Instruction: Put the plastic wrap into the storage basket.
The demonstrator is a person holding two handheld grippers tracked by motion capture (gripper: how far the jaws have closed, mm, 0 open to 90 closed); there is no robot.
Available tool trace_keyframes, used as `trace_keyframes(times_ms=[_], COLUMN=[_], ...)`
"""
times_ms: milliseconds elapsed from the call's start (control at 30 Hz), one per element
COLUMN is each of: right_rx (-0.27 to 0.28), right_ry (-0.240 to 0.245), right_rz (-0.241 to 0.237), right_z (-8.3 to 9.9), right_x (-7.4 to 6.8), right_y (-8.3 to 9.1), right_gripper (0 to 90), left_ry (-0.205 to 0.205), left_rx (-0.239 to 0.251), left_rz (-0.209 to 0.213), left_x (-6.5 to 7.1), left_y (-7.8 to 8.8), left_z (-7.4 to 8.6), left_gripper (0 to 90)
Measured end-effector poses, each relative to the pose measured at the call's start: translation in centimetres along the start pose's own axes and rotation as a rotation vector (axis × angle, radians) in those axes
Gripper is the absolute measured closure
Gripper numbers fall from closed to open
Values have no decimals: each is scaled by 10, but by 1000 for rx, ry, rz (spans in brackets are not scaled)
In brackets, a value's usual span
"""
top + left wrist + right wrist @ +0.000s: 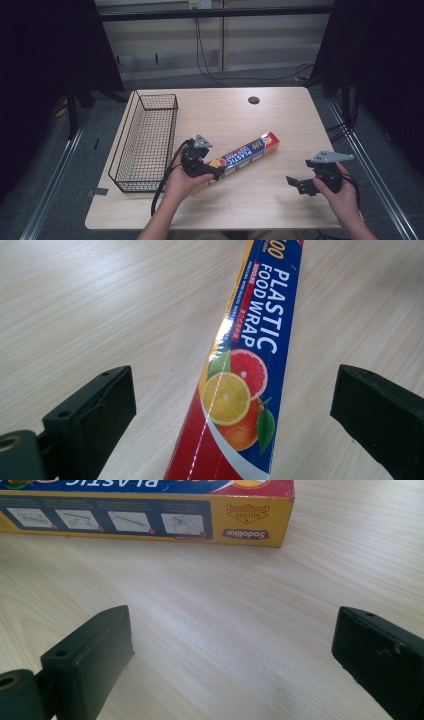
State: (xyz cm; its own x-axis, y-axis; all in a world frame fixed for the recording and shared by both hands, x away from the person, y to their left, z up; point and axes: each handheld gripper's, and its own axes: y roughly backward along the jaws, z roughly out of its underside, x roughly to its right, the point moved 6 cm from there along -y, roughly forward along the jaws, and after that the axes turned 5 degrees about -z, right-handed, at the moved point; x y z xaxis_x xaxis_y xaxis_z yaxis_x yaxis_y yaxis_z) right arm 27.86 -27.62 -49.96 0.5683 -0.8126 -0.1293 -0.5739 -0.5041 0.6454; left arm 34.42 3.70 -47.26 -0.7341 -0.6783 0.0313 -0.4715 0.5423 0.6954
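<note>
A long box [243, 152] of plastic food wrap lies flat on the table [280, 200]. It lies slanted, near the middle, with a wire basket [145, 142] off to its left.

The left gripper [212, 172] is at the near end of the box. Its jaws are wide apart, one on each side of the box, and they are not touching it yet. In the left gripper view you can see wood between each jaw and the box [240, 390].

The right gripper [295, 182] waits on the other side, well away from the box. Its jaws are wide apart too, and there is nothing between them but table.

I think the box is light and stiff. It is made of thin card, so a hard squeeze could dent it. The shiny print looks a bit slippery. It is long, so if you grab it at one end, the far end may dip. A hold closer to the middle, across the narrow sides, looks safer.
</note>
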Motion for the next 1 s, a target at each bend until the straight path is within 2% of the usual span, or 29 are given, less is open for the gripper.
trace_keyframes(times_ms=[233, 367, 633, 667, 833, 933, 1000], right_rx=[0, 2, 12, 10, 16, 15, 16], right_ry=[1, 0, -7, -7, -20, -9, -11], right_rz=[-8, -7, -14, -14, -13, -14, -14], right_z=[1, 1, 1, 2, -1, -4, -4], right_x=[-2, -1, -1, -2, -1, -3, -3], right_y=[0, 0, 3, 3, 2, 1, 1], right_gripper=[25, 25, 25, 26, 26, 26, 25], left_ry=[6, 13, 8, 7, 29, 0, -6], left_rx=[-2, -1, -15, -16, -14, -38, -45], left_rz=[-2, 13, 2, 17, 32, 37, 41], left_x=[-1, 0, -4, -3, -1, 1, 4], left_y=[3, 3, 3, 1, -5, -11, -15], left_z=[-1, -2, -6, -8, -17, -21, -25], left_gripper=[40, 40, 42, 42, 51, 50, 51])
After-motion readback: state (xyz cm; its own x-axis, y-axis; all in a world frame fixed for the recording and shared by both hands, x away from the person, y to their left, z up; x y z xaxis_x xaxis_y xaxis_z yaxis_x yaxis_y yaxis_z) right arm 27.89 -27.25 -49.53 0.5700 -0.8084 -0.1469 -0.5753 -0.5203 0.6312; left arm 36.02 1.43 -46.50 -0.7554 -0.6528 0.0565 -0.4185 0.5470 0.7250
